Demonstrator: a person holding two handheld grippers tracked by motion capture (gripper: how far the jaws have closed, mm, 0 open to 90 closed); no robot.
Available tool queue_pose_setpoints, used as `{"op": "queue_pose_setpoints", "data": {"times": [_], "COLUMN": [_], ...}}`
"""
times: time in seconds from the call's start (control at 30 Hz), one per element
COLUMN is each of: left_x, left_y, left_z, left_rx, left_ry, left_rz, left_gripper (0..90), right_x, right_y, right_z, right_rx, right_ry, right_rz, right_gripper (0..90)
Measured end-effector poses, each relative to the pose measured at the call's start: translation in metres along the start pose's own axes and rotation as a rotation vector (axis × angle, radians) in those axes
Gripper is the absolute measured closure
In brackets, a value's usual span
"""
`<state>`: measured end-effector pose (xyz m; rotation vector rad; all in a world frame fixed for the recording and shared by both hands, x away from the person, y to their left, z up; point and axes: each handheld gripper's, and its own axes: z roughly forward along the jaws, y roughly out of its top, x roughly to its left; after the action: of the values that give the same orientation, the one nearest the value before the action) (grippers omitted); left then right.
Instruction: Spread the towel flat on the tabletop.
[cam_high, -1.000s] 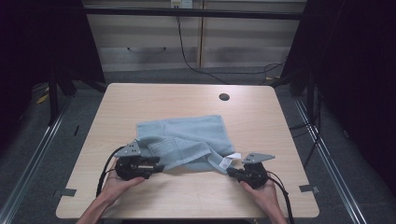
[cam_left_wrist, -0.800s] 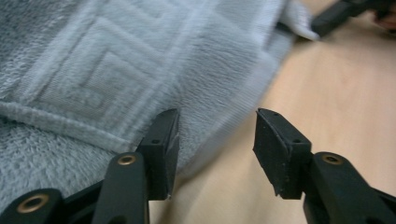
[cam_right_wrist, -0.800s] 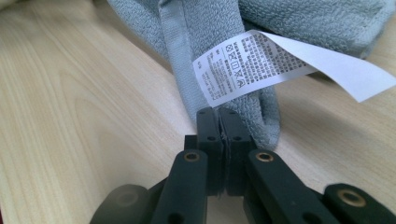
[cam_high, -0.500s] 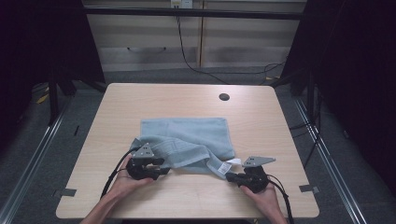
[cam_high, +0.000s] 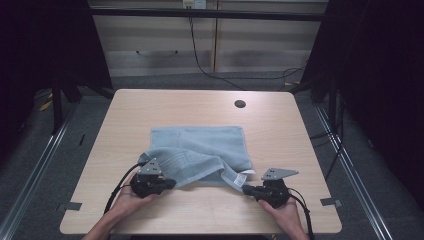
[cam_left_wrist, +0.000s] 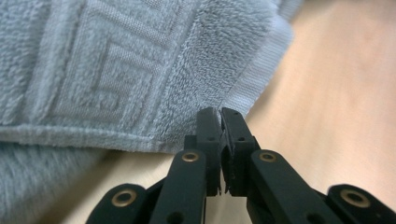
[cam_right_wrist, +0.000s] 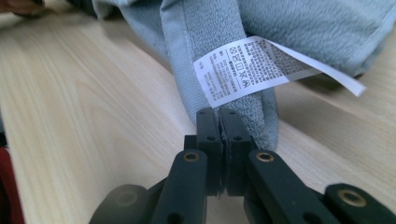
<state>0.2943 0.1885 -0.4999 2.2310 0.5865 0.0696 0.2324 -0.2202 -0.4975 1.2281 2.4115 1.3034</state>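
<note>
Both tongs are pinching the towel's near edge, ready for a fold away from the person.

Nearest the person, the left tongs (cam_high: 167, 183) are clamping the towel (cam_high: 200, 150) at its near left corner, the jaws having just been closing with the patterned hem between them, while the right tongs (cam_high: 247, 190) are gripping the near right corner just under the care label (cam_right_wrist: 261, 70). The towel is lying in the middle of the desk (cam_high: 150, 110), its long axis running left to right between the two hands, with its flat bulk stretching beyond both tongs toward the far edge.
</note>
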Motion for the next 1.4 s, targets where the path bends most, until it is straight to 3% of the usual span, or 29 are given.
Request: {"op": "queue_pose_setpoints", "data": {"times": [0.1, 0.2, 0.27, 0.3, 0.5, 0.63, 0.8, 0.93, 1.0, 1.07, 1.2, 1.33, 1.4], "left_x": [-0.003, -0.002, -0.001, 0.0, 0.009, 0.019, 0.05, 0.072, 0.074, 0.073, 0.071, 0.065, 0.062], "left_y": [-0.002, 0.002, 0.007, 0.009, 0.018, 0.034, 0.043, 0.037, 0.034, 0.036, 0.036, 0.033, 0.032], "left_z": [-0.015, -0.033, -0.042, -0.044, -0.044, -0.053, -0.035, -0.011, -0.005, -0.003, -0.007, -0.007, -0.006], "left_rx": [-0.053, -0.147, -0.161, -0.165, -0.207, -0.255, -0.244, -0.22, -0.216, -0.212, -0.203, -0.209, -0.189], "left_ry": [-0.037, -0.055, -0.009, -0.01, -0.03, 0.01, 0.049, 0.066, 0.066, 0.068, 0.039, 0.026, 0.023], "left_rz": [-0.03, -0.064, -0.049, -0.049, -0.076, -0.091, -0.184, -0.274, -0.28, -0.262, -0.268, -0.239, -0.207], "left_gripper": [88.5, 90.0, 90.0, 90.0, 90.0, 90.0, 90.0, 90.0, 89.8, 89.1, 72.0, 60.9, 58.2], "right_x": [0.002, 0.002, 0.001, 0.0, -0.007, -0.012, -0.026, -0.039, -0.044, -0.048, -0.051, -0.051, -0.051], "right_y": [0.005, 0.014, 0.022, 0.025, 0.034, 0.045, 0.054, 0.052, 0.05, 0.047, 0.039, 0.037, 0.038], "right_z": [-0.008, -0.02, -0.03, -0.034, -0.038, -0.041, -0.027, -0.013, -0.007, -0.003, 0.001, 0.0, -0.001], "right_rx": [-0.047, -0.118, -0.166, -0.191, -0.21, -0.231, -0.218, -0.202, -0.189, -0.174, -0.161, -0.157, -0.162], "right_ry": [0.001, -0.001, -0.008, -0.016, -0.029, -0.042, -0.047, -0.061, -0.071, -0.078, -0.088, -0.095, -0.095], "right_rz": [-0.004, 0.004, 0.006, 0.009, 0.017, 0.011, 0.041, 0.08, 0.091, 0.102, 0.116, 0.112, 0.113], "right_gripper": [87.9, 88.0, 88.1, 88.1, 88.3, 88.3, 88.3, 88.3, 88.3, 88.3, 88.3, 88.3, 88.3]}}
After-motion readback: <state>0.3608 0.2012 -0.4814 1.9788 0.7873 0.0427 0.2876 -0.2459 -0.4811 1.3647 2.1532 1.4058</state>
